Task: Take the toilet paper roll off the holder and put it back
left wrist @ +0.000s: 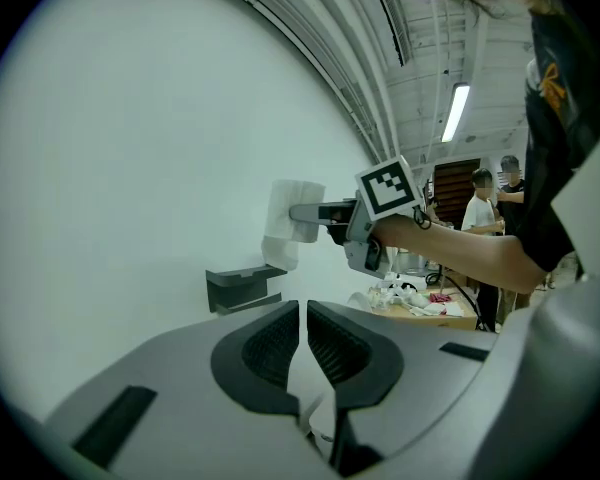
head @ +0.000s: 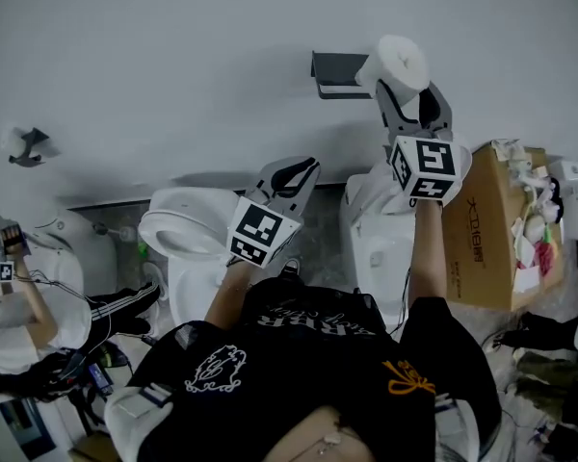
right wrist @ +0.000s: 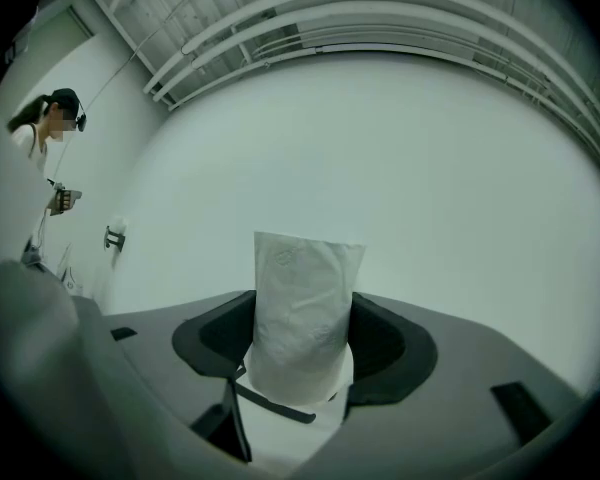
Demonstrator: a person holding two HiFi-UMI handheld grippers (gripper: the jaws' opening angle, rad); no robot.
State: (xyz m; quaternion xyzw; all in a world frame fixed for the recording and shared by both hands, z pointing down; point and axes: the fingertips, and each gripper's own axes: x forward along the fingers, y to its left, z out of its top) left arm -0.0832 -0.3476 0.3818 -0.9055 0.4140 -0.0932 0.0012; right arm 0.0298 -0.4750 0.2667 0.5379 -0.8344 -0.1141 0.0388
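Two jaws of the right gripper (head: pixel 409 89) clamp the white toilet paper roll (head: pixel 397 58) in the upper right, just beside the dark grey wall holder (head: pixel 335 73). The left gripper (left wrist: pixel 302 338) is all but closed and holds nothing.

So the holder (head: pixel 339 73) is on the wall, and the toilet paper roll (head: pixel 400 61) is off it, just to its right and a bit higher, sitting between the fingers (right wrist: pixel 385 343) of the right gripper (head: pixel 407 83). The left gripper (head: pixel 303 169) is lower and further left, well apart from the holder. Below, two toilets (head: pixel 178 231) stand side by side against the wall, with a cardboard box (head: pixel 482 239) to their right.
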